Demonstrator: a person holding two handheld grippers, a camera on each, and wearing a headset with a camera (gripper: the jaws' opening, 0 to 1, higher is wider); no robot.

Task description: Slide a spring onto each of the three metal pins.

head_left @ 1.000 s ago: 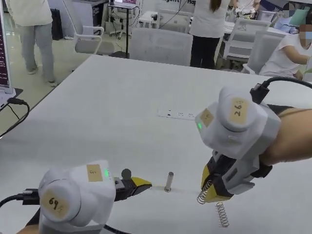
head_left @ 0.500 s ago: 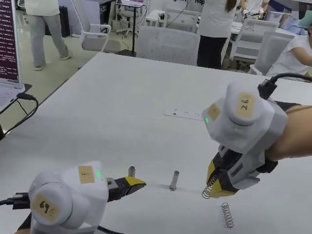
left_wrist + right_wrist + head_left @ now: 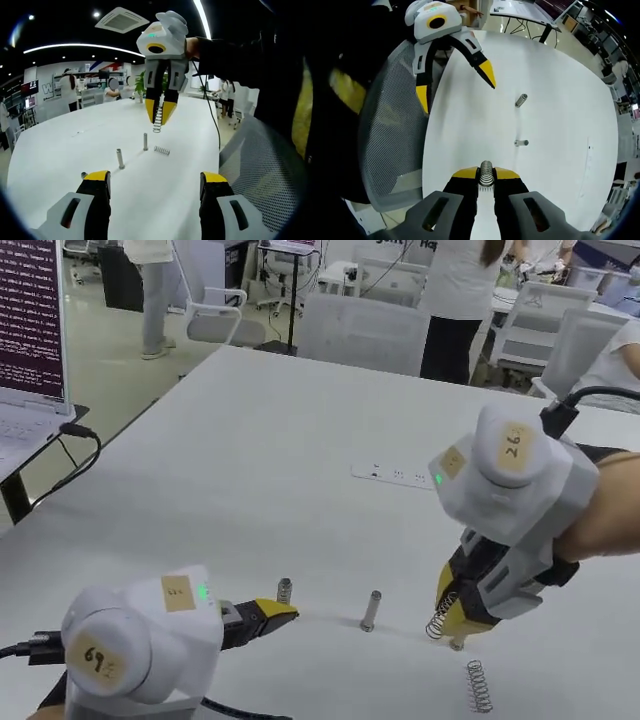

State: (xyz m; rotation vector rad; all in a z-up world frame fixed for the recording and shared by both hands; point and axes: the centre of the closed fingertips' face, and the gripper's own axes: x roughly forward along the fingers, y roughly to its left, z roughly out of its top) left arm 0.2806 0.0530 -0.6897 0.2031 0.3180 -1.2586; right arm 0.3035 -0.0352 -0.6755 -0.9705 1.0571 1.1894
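L gripper (image 3: 156, 177) is nearest, low over the front-left of the table (image 3: 250, 460). Its tongs are spread wide w/ nothing btwn them. In the head view one yellow tip sits just beside the first pin (image 3: 285, 590); no contact seen. That pin looks ribbed, can't tell if a coil is on it.

Loose spring (image 3: 478, 685) lies flat at front-right, apart from pins and grippers.

Middle pin (image 3: 371, 610) stands upright and bare, w/ open tabletop on all sides. It's roughly btwn the two grippers.

Third pin (image 3: 458, 644) is upright, right under the R gripper (image 3: 455, 620), whose tongs are pressed together on the held spring (image 3: 486, 172). They pinch it by the upper coils, so it hangs below the tips. Its lower end is close to the third pin's top; touching or not, can't tell.

Past the pins is a wide stretch of bare white surface. A power strip (image 3: 395, 476) lies flat mid-table, well apart from the work.

Table's L edge runs diagonally away and the far edge crosses straight. A laptop (image 3: 30, 320) is off the L edge, on a separate desk. Chairs (image 3: 360, 335) stand just beyond the far edge, w/ a person (image 3: 455, 300) standing behind them.
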